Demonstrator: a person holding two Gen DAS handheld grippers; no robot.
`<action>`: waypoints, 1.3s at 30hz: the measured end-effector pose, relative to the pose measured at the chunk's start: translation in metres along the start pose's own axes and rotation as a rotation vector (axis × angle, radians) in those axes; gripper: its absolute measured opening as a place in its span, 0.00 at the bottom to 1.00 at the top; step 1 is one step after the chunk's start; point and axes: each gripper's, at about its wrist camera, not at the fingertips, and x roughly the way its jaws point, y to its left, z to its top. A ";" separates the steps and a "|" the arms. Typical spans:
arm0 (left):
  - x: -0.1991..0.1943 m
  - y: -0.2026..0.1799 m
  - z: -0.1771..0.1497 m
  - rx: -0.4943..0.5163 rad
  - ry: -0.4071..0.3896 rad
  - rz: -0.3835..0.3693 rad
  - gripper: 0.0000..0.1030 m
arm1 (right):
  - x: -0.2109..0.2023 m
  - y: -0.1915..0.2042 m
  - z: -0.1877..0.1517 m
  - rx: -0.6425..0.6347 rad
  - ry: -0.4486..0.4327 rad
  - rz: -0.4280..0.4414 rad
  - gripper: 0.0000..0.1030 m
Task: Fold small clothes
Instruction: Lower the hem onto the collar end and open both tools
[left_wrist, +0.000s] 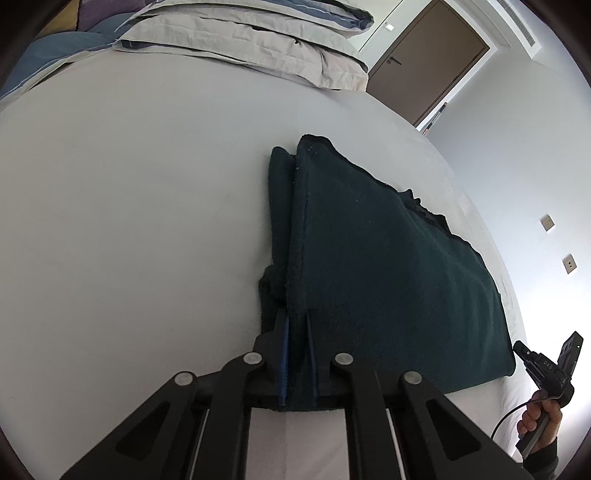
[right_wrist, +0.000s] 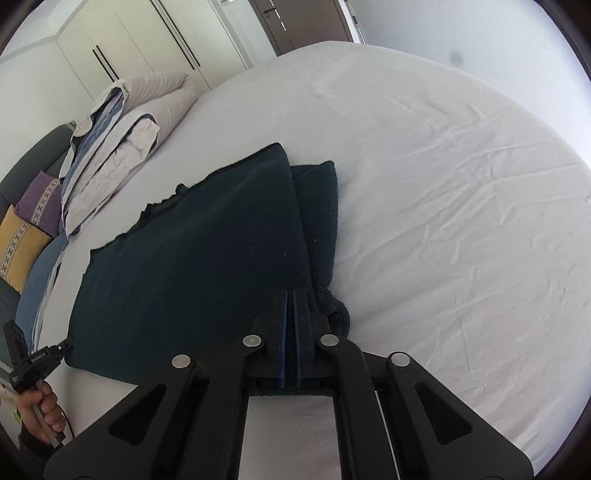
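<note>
Left gripper (left_wrist: 295, 325) and right gripper (right_wrist: 291, 306) each clamp a near corner of the dark green cloth (left_wrist: 376, 266), lying part-folded on the white bed (left_wrist: 129, 221); judged soft, thick, limp, best gripped at corners.

Faint lettering on right hand-held gripper (left_wrist: 546, 369); not legible.

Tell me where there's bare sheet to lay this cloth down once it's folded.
Widest bare sheet lies right of the cloth, out to the bed's edge. Another open patch lies left of the cloth, bordered by the pillows at the head. The head end is crowded: pillows, folded duvet, cushions. Both the left gripper and right gripper grip cloth edges.
</note>
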 end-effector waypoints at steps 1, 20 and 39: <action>0.000 0.000 0.000 -0.002 0.000 -0.001 0.09 | -0.001 0.000 0.000 -0.010 -0.001 -0.008 0.24; -0.002 -0.005 -0.001 0.038 0.004 0.016 0.07 | 0.001 0.017 -0.008 -0.173 0.017 -0.178 0.05; 0.000 0.002 -0.003 0.098 0.046 0.041 0.07 | -0.006 -0.010 -0.037 -0.070 0.035 -0.152 0.12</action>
